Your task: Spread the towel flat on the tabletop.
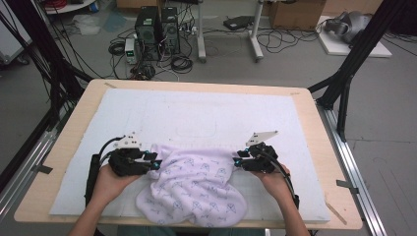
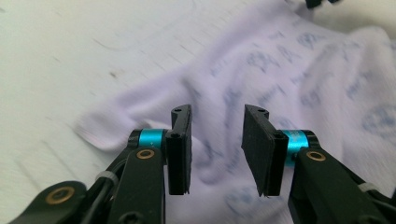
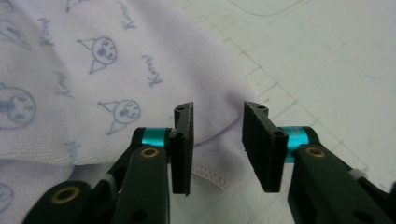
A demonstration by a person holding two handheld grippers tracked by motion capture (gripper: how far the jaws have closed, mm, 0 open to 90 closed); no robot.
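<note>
Seemingly blurred white mat [image 1: 196,113], wooden table [image 1: 322,162], cluttered grey floor [image 1: 295,64]

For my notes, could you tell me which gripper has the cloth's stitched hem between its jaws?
The right gripper: the cloth shows its stitched hem there; the left gripper faces plain printed fabric.

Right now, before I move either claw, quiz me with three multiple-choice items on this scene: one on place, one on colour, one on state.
1. Where does the cloth lie on the white mat?
A. far edge
B. near edge, between the hands
C. right corner

2. What colour is the cloth?
A. pale lilac with blue print
B. plain red
C. green stripes

3. How do the left claw and right claw stand?
A. both clamped on cloth
B. both open over cloth
C. one shut

Key: B, the high view shows it nearest the person; A, the print shows close up; B, each gripper view shows a gap between the pads.
</note>
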